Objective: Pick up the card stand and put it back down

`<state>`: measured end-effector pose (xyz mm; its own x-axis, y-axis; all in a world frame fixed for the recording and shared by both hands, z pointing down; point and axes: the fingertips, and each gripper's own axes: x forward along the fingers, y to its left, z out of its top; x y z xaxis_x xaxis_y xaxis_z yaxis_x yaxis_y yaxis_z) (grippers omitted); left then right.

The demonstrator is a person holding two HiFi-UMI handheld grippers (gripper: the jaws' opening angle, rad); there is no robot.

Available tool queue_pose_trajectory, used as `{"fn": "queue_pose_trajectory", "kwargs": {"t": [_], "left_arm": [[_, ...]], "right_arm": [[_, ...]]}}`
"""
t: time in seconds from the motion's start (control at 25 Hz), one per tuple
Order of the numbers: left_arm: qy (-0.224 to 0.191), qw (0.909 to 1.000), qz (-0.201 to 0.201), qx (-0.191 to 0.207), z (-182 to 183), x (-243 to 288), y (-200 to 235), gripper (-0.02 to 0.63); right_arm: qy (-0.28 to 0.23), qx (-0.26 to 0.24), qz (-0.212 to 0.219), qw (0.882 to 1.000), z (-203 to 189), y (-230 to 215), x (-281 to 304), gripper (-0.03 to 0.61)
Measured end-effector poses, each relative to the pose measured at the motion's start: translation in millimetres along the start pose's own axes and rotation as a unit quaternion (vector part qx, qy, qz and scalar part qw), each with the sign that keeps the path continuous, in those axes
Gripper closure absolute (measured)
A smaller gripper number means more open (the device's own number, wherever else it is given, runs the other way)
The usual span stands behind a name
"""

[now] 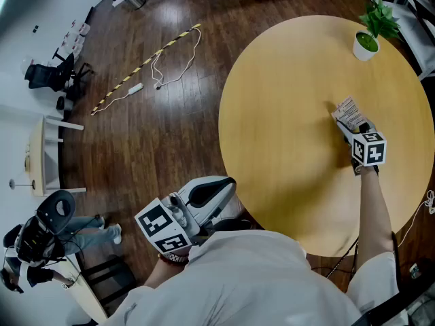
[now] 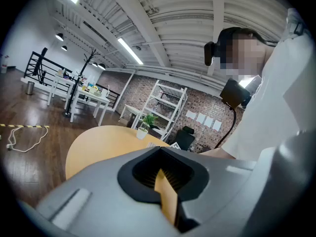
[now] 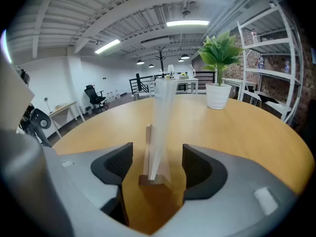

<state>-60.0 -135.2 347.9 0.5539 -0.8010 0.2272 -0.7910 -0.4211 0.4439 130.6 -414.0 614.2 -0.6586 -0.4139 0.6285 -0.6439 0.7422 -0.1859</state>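
Note:
The card stand (image 1: 350, 114), a small wooden base holding an upright clear sheet with a printed card, stands on the round wooden table (image 1: 285, 114) at its right side. My right gripper (image 1: 348, 132) is down at the stand, open. In the right gripper view the card stand (image 3: 159, 132) sits upright between the two dark pads (image 3: 118, 164) of the right gripper (image 3: 157, 168), with a gap on either side. My left gripper (image 1: 228, 185) hangs off the table's near-left edge by the person's body, with nothing in it. In the left gripper view the left gripper (image 2: 160, 176) has its jaws together.
A small potted plant (image 1: 370, 36) in a white pot stands at the table's far right edge. A cable and a striped strip (image 1: 163, 60) lie on the dark wooden floor to the left. White shelving (image 3: 276, 58) stands beyond the table.

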Motion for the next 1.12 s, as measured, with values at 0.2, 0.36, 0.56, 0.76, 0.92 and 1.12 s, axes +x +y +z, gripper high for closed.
{"fn": "queue_pose_trajectory", "kwargs": {"t": [0.2, 0.36, 0.56, 0.76, 0.92, 1.12], "left_arm": [[-0.02, 0.9996, -0.01, -0.016, -3.3, 4.5, 6.3, 0.627], [-0.01, 0.9997, -0.022, -0.01, -9.3, 9.6, 2.6, 0.626], [-0.005, 0.9996, -0.026, 0.006, -8.0, 20.2, 2.0, 0.627], [-0.019, 0.9986, -0.048, 0.011, -3.6, 3.6, -8.4, 0.627], [-0.034, 0.9958, -0.084, 0.017, -4.6, -13.0, -25.8, 0.627], [-0.036, 0.9908, -0.122, 0.045, -4.0, -42.1, -54.6, 0.627]], "right_arm": [[0.015, -0.022, -0.023, 0.999, -7.7, -12.8, 22.8, 0.389], [0.015, -0.035, -0.041, 0.998, -8.9, -16.3, 26.5, 0.449], [0.003, -0.03, -0.038, 0.999, 3.7, -19.3, 11.2, 0.459], [-0.071, -0.002, -0.05, 0.996, 40.2, 6.4, -54.5, 0.459], [-0.128, 0.008, -0.056, 0.99, 58.4, 47.4, -124.3, 0.459], [-0.196, -0.008, -0.045, 0.979, 69.2, 133.6, -212.2, 0.459]]}}
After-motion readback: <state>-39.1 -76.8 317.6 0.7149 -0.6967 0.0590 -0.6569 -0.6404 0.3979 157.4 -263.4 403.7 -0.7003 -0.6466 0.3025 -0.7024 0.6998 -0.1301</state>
